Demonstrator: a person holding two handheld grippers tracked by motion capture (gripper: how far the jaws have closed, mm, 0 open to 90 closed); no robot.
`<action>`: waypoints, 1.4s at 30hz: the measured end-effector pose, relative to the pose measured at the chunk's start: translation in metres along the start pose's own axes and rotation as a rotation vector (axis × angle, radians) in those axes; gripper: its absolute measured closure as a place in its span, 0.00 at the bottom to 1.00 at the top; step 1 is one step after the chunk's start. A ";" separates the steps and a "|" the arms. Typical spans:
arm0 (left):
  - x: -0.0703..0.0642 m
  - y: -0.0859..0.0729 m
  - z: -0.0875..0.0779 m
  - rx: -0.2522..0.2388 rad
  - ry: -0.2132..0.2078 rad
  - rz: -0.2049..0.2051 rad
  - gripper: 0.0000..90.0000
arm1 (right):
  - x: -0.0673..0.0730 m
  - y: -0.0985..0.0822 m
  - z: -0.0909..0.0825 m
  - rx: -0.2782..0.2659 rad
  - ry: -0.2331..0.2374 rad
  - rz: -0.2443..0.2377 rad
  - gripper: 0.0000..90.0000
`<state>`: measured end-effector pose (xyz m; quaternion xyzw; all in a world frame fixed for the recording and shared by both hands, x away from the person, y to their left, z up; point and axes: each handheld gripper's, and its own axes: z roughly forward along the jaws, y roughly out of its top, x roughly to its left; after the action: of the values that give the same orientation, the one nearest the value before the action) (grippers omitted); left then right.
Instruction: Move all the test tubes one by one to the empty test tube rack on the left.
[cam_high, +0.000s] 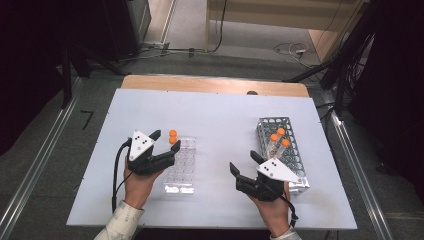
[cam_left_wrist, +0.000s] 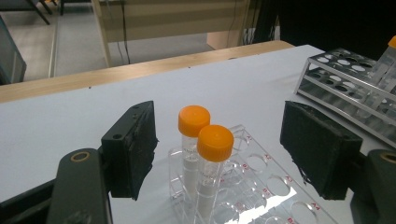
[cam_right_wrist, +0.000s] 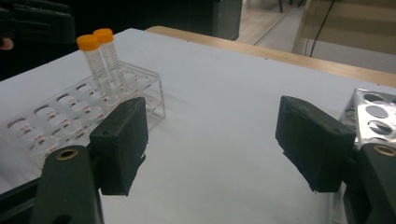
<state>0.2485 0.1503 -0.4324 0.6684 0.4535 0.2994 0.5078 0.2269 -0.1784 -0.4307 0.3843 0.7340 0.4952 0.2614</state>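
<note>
I have both grippers low over the white tabletop (cam_high: 220, 110), each with its jaws standing apart and nothing between the pads. The work in hand reads to me as moving orange-capped tubes from the metal rack (cam_high: 295, 165) on my right to the clear rack (cam_high: 181, 167) on my left.

Two capped tubes (cam_left_wrist: 205, 154) stand upright in the far end of the clear rack, side by side. In the left gripper view they sit between the open jaws and a little ahead of them, with the pads clear on both sides, so I judge these two as set down and let go. The left gripper (cam_high: 162, 145) is the nearer one to them.

Three more tubes (cam_high: 278, 137) stand in the metal rack, caps up, leaning slightly. They lie ahead of the right gripper (cam_high: 245, 164) and off to its right; in the right gripper view the jaws point at bare tabletop, with the rack's corner at the right edge. My next pick turns on swinging that gripper right and forward, then closing across a tube's upright axis just under the cap.
</note>
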 end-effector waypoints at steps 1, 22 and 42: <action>0.000 0.000 0.000 0.000 -0.001 0.000 0.30 | -0.003 0.001 -0.002 -0.004 -0.008 0.002 0.27; 0.001 0.000 -0.002 0.004 -0.004 -0.001 0.31 | -0.066 -0.008 -0.025 -0.025 -0.226 0.021 0.33; 0.001 -0.001 0.000 0.008 -0.007 -0.002 0.32 | -0.108 -0.013 0.005 0.197 -0.263 0.103 0.55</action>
<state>0.2484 0.1514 -0.4334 0.6711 0.4537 0.2947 0.5069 0.2886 -0.2677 -0.4448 0.5067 0.7178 0.3790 0.2904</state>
